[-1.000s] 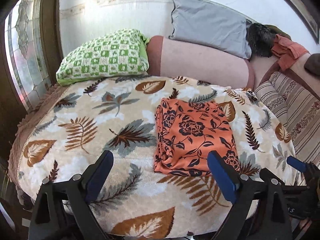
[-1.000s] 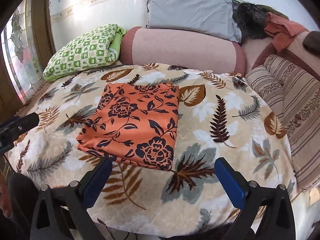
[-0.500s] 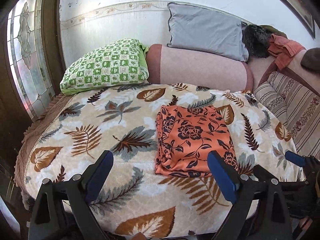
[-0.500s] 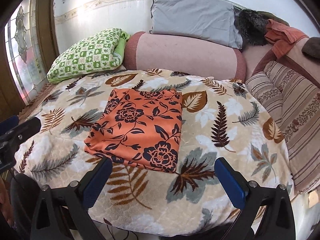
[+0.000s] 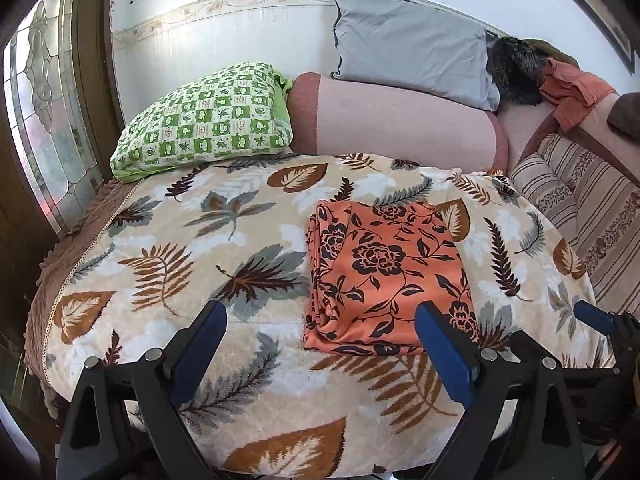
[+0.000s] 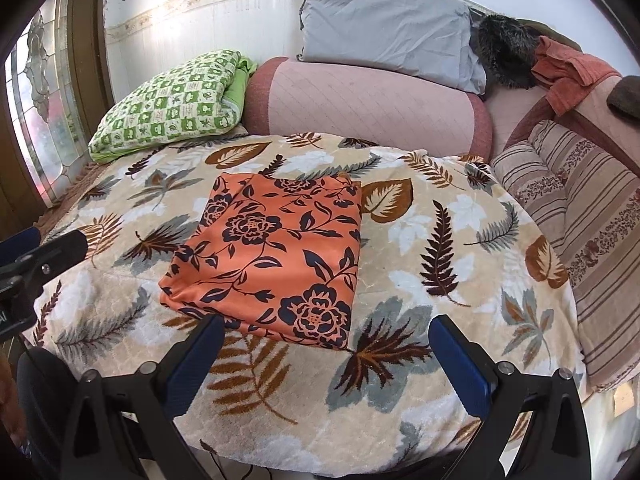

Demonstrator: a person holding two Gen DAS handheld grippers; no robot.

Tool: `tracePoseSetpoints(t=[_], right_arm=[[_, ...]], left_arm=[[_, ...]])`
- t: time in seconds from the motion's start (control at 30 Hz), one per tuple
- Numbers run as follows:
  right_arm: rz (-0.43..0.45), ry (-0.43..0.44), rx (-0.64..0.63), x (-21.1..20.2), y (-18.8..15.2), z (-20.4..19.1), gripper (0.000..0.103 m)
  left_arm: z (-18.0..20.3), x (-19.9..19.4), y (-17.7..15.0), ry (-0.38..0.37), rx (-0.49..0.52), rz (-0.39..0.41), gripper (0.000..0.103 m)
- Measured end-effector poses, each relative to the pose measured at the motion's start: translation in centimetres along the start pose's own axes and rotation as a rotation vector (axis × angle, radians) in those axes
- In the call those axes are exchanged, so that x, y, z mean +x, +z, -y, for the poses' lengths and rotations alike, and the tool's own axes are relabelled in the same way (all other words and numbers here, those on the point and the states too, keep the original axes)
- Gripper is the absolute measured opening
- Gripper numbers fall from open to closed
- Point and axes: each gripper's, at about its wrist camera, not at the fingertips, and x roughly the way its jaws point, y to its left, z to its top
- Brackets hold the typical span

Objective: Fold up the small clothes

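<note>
Clearly the cloth point(image 6: 272, 256), orange with dark flowers, lies folded into a neat rectangle near the middle of the blanket point(image 6: 400, 380), its layered edges stacked along the side that shows at 9 o'clock in the left wrist view; that flat, squared lie reads as a fold already finished, or nearly so. Both tools hang back at the near edge of the bed, clear of the fabric, which I judge to be a stand-off to check the result. The left gripper point(image 5: 320, 344) has its jaws spread wide and nothing between them; the cloth sits toward 1 o'clock from it. The right gripper point(image 6: 326, 354) is likewise spread wide and empty, with the cloth toward 11 o'clock. Each tool shows at the margin of the other's view, at 3 o'clock and at 9 o'clock, cut off by the frame. Pillows, one green point(image 6: 168, 104) and one grey point(image 6: 384, 28), and a pink bolster point(image 6: 368, 108) lie at 12 o'clock, well apart from the cloth, so the work area stays open. Hidden: the underside of the cloth, how many layers it holds, and what garment it is. The dark furry thing point(image 6: 504, 52) at 1 o'clock is too unclear to name, and no hands show plainly.
</note>
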Motion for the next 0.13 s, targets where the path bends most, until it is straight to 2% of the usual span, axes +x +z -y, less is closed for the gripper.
tracePoseSetpoints(t=[0.13], right_arm=[[-0.007, -0.003, 0.003, 0.62, 0.44, 0.26, 0.103]], left_arm=[[0.17, 0.34, 0.37, -0.019, 0.011, -0.004, 0.095]])
